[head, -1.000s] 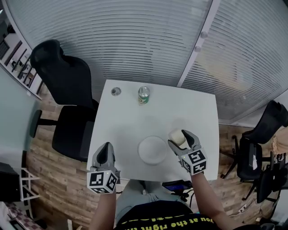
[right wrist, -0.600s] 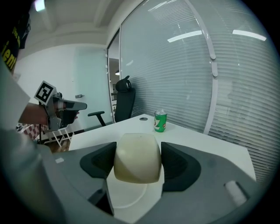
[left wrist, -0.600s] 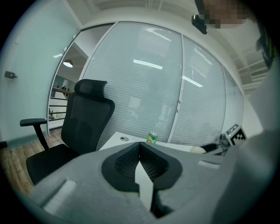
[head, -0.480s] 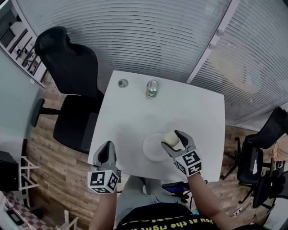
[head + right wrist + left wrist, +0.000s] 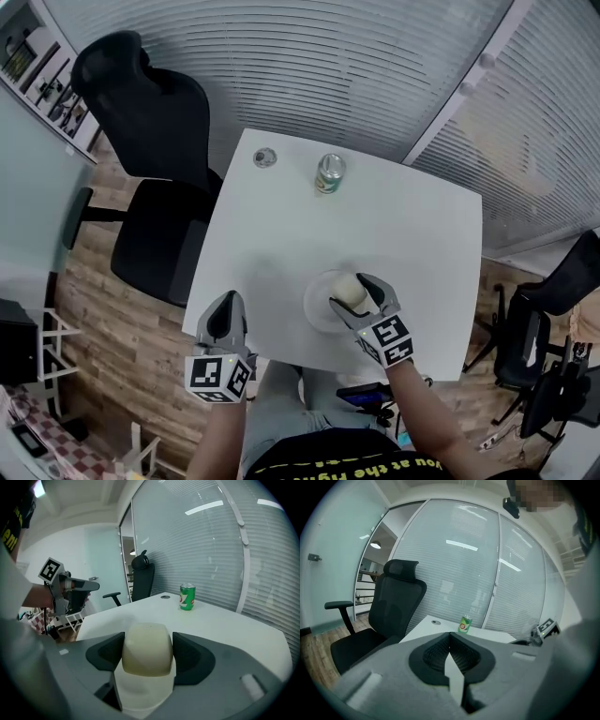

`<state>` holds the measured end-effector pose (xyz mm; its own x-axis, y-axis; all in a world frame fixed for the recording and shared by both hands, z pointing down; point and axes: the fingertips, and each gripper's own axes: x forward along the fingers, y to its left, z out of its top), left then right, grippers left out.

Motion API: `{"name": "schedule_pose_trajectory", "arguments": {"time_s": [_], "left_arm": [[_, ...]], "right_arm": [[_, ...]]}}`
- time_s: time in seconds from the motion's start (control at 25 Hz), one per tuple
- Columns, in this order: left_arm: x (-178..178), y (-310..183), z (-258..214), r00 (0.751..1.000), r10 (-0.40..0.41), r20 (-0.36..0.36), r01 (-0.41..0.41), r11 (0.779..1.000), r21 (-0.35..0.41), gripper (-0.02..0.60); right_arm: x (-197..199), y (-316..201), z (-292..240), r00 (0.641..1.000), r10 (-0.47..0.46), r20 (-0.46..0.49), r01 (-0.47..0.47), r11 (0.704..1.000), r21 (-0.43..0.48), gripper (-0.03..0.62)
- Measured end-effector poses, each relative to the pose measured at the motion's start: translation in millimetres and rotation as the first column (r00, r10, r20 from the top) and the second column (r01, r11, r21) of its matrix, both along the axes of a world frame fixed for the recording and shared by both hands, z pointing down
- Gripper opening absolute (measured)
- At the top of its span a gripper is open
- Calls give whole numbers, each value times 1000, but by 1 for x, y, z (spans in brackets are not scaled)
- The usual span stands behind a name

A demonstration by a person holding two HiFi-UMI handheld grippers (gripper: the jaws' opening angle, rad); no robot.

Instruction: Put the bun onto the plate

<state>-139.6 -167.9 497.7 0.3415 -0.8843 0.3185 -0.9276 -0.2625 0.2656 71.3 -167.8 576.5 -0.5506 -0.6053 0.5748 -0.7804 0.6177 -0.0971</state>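
Bun (image 5: pixel 350 290) over plate (image 5: pixel 317 307)
Right hand-held gripper (image 5: pixel 352 293) clamps the bun; left hand-held gripper (image 5: pixel 223 307) has its jaws together, empty.

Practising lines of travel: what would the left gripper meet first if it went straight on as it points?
Likely nothing nearby: the left gripper aims across the square white table, between a small round grey cap and a green drinks can; depth unclear.

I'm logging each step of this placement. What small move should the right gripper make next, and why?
Probably lower a little, then open the jaws. The right gripper is shut on the bun, which sits over the plate; whether the two touch yet is unclear.
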Motion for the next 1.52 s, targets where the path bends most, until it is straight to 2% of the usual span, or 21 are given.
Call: {"name": "schedule_pose_trajectory", "arguments": {"time_s": [1.0,1.52], "left_arm": [[4,-2,31,1000,-4,-9,4,998,-59,0],[11,0,33,1000,4,-14,-5,998,-61,0]], "right_arm": [[-23,15,60,990,-125,-69,118,988,-99,328],[-27,23,68,958,-218,-187,203,974,-98,328]]}}
